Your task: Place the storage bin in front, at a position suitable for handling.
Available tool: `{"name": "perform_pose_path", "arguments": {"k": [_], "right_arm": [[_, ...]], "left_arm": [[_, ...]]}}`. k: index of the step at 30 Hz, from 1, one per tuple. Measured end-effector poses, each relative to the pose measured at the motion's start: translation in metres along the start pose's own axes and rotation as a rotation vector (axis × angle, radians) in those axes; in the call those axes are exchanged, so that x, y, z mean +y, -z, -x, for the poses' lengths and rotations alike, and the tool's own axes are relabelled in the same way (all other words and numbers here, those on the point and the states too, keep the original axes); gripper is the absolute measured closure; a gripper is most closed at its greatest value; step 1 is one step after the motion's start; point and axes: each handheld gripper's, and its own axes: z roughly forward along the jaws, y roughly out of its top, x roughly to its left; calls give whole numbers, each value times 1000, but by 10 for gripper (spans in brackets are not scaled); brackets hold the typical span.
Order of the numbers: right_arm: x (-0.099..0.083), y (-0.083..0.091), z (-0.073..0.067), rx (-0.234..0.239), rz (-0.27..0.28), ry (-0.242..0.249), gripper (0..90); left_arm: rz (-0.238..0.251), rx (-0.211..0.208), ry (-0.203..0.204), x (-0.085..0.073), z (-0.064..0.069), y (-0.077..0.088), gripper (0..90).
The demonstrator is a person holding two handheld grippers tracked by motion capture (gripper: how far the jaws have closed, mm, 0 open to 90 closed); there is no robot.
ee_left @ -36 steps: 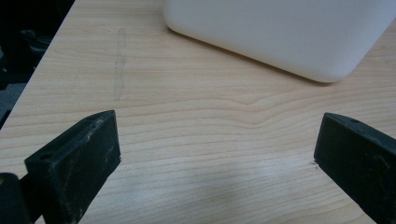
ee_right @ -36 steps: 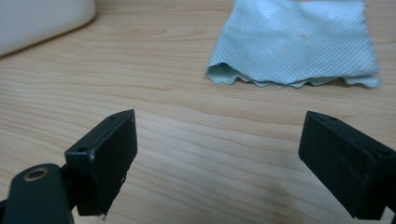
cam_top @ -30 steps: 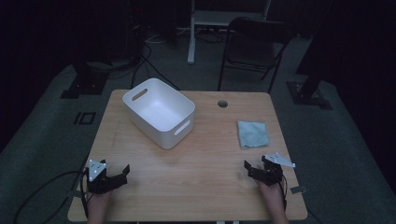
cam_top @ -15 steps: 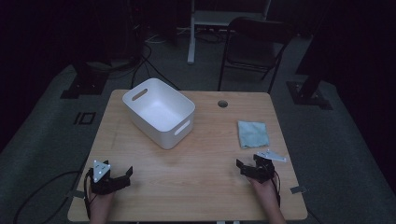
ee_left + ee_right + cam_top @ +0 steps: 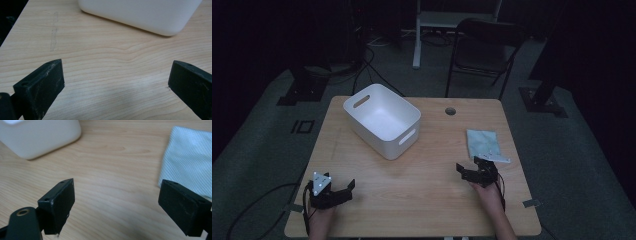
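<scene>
Right claw (image 5: pixel 116 205) wide — cloth (image 5: pixel 190 162) weave crisp, pale patch from above (image 5: pixel 483 143).

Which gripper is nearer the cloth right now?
Right. The right gripper sits open just short of the cloth, at its near edge. The left gripper is across the table, near the front left corner.

Dark lab: lone table (image 5: pixel 422 200), equipment stands (image 5: pixel 542 90).
</scene>
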Motion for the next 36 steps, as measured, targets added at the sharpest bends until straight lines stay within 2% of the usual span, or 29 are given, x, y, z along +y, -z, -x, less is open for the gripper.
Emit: {"name": "perform_pose_path", "arguments": {"k": [3,7,9,11,12,13,18,24,30,32,36], "right_arm": [[10,-7,-5,11,-8,18,135],[19,-13,-12,33,4,31,135],[23,-16,-16,56,10,19,135],[25,-17,-19,58,12,21,135],[27,-19,-22,55,7,42,135],[33,-22,-25,79,13,25,135],[47,-30,-34,118,15,26,136],[69,-35,-45,149,32,26,136],[91,-41,-57,167,48,42,141],[98,-45,-60,176,46,55,141],[110,-51,-65,193,52,45,141]], "left_arm": [[15,2,-13,2,1,2,5],[10,-7,-36,3,2,2,5],[9,-16,-43,3,4,2,5],[10,-19,-45,3,4,2,5],[11,-20,-49,4,4,3,5],[8,-26,-47,4,3,3,5],[9,-26,-32,4,2,4,5],[19,-28,-26,5,1,5,5],[3,-37,-34,4,2,4,5],[4,-39,-28,4,2,4,5],[8,-38,-16,4,1,5,5]]}}
